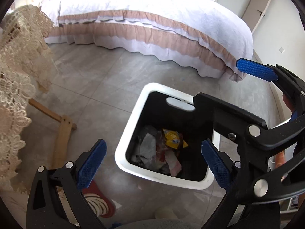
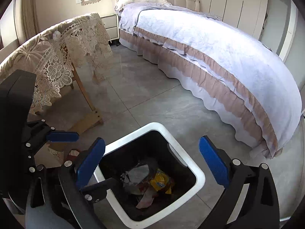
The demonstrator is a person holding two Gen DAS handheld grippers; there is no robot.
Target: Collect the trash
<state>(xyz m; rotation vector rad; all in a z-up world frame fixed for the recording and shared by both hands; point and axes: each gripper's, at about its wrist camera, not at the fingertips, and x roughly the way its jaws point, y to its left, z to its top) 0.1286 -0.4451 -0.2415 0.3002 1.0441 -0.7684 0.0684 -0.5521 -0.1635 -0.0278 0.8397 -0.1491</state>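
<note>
A white-rimmed trash bin [image 1: 133,118] [image 2: 152,126] with a black inside stands on the grey tile floor. In it lie a yellow wrapper [image 1: 172,138] [image 2: 160,181], crumpled grey paper [image 1: 147,145] [image 2: 139,171] and a pink-and-white wrapper [image 1: 173,162] [image 2: 146,198]. My left gripper [image 1: 153,165] hangs over the bin mouth, open, with nothing between its blue pads. My right gripper [image 2: 151,163] hovers over the same bin, open and holding nothing. Each gripper shows at the edge of the other's view as a blue pad [image 1: 255,70] [image 2: 63,136].
A bed [image 1: 152,19] [image 2: 209,47] with a lavender cover and tan frills runs behind the bin. A lace-draped wooden stand [image 1: 19,66] [image 2: 57,53] is to the left, its leg [image 1: 61,133] near the bin. A red-patterned mat [image 1: 99,200] lies close by.
</note>
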